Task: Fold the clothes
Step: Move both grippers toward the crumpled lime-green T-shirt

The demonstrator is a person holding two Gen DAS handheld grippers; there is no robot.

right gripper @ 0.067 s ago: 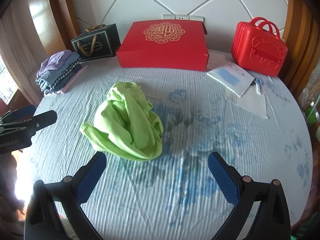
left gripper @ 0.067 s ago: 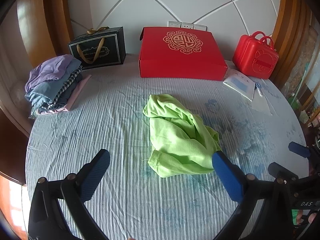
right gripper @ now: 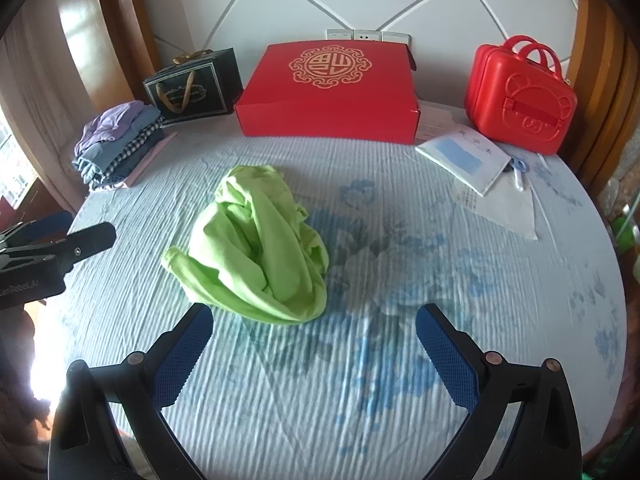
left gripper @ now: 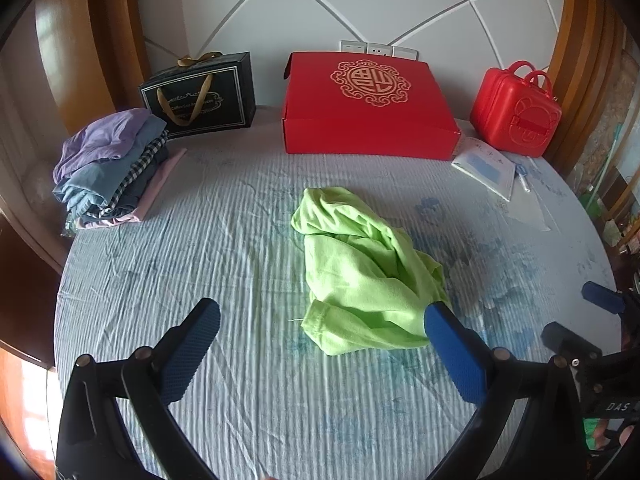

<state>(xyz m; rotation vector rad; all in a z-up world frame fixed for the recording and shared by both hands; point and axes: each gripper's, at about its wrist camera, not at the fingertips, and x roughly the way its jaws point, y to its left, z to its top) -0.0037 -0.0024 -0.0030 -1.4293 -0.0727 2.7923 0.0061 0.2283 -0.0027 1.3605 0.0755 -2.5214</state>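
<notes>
Striped bedding (right gripper: 360,380) carried both grippers, left gripper (left gripper: 322,344) and right gripper (right gripper: 314,340), jaws wide and empty. Just beyond lay the crumpled green shirt (right gripper: 256,256); folded clothes (left gripper: 108,164) sat farther left. Risk: pinching several bunched layers, or bedding, together.

A lime-green garment (left gripper: 360,276) lies crumpled in a loose heap at the middle of the bed (left gripper: 224,248), unfolded, one hemmed edge trailing toward the near side. A stack of folded clothes (left gripper: 112,164) sits at the far left.
</notes>
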